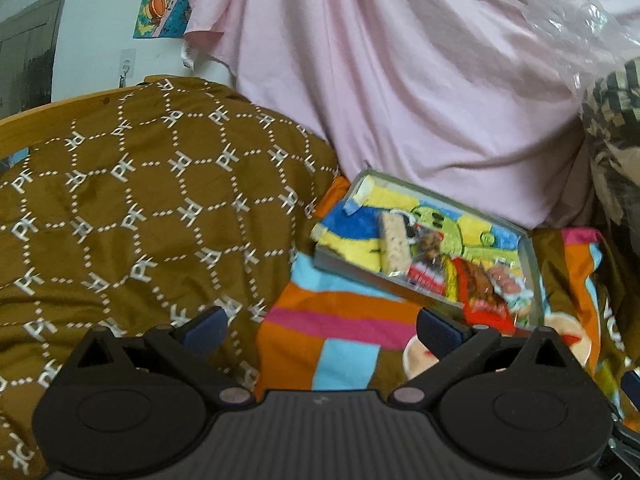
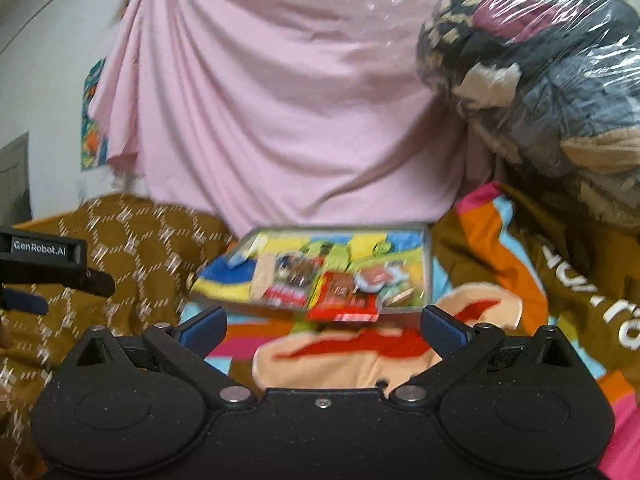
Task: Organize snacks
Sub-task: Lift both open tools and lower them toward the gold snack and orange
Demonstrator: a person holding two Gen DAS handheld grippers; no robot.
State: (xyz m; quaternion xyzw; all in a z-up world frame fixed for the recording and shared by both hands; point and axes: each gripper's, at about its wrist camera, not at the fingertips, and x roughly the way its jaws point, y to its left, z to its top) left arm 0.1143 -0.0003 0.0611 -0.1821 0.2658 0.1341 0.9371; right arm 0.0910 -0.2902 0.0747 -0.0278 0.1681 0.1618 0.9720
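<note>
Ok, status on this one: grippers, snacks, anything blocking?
Left gripper open, empty. Right gripper open, empty. Snack packets in shallow tray on bedding. Path clear.

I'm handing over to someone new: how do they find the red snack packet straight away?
Start at the pink sheet hanging at the back; just below it a shallow tray lies on the colourful blanket. The red packet is in the tray's near row, the only one that sticks out over the front rim.
</note>
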